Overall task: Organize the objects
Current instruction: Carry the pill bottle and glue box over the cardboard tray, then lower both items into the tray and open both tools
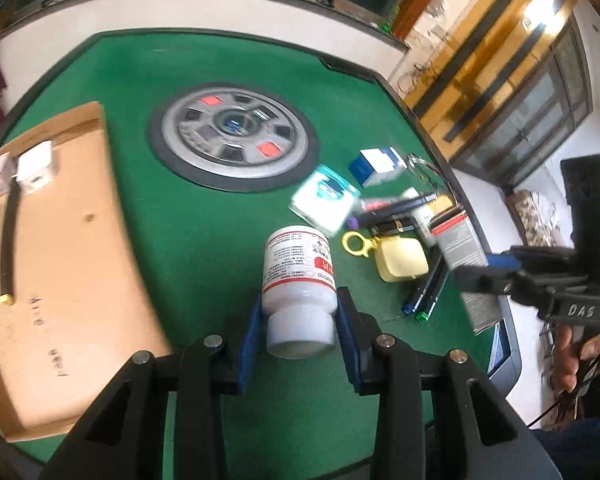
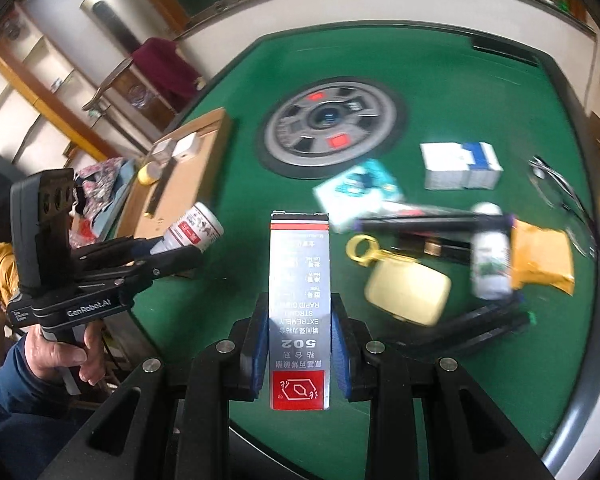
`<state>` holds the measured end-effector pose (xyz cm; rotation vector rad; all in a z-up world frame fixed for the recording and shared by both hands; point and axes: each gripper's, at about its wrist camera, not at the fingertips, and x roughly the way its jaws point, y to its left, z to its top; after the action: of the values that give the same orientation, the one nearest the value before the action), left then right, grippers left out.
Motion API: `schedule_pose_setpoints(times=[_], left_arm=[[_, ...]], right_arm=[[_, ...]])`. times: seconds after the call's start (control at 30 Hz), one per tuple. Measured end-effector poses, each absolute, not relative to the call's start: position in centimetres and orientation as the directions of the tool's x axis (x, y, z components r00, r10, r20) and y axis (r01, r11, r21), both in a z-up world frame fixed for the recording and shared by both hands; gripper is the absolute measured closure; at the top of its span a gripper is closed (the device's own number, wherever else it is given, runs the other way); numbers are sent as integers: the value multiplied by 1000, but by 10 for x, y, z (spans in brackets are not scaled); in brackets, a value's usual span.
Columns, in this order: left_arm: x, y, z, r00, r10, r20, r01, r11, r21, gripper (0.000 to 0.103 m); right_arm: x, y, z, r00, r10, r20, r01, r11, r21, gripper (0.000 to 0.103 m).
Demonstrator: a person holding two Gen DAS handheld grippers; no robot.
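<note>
Clamping a white bottle (image 1: pixel 300 280), left gripper (image 1: pixel 300 320) over green table (image 1: pixel 220 220); right gripper (image 2: pixel 300 332) pinching a glue box (image 2: pixel 300 304), pens (image 2: pixel 432 226) motion-blurred, cardboard box (image 1: pixel 72 240) cut off at frame edge

Soft daylight, motion blur, fisheye-warped edges

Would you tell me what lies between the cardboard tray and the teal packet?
Only bare green felt, with the round hub set farther back; the left wrist view shows it.
</note>
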<state>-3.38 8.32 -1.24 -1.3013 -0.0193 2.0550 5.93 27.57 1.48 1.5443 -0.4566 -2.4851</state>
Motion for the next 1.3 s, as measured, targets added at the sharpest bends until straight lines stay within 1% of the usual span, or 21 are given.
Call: schedule_pose_setpoints(times=[0.27,0.47,0.6,0.87,1.07,1.3], left_arm=[[-51,16,4,-348,534,-771,-457,-814,-358,68],[-69,-33,1,-388,495,-777,-382,-854,-353,68],[-85,-52,-4,-413,474,-778,-349,-871,-345,68],[-127,-75,-21,-445,434,-784,-281,-898,-338,68],[-163,-77,-42,-450,390,-803,-223,-920,-321,68],[-187,-78,-62,-433,360,-826,-179,-933,-313,68]], right_arm=[[19,212,21,-415,-369,-832,77,-925,373,73],[-25,160,24,-386,-401,-831,146,-916,374,73],[-61,131,24,-371,-419,-829,162,-908,387,73],[-137,90,4,-340,-370,-865,150,-929,339,73],[-191,77,-18,-318,-317,-893,125,-948,292,73],[-235,68,-37,-297,-268,-916,109,-963,246,73]])
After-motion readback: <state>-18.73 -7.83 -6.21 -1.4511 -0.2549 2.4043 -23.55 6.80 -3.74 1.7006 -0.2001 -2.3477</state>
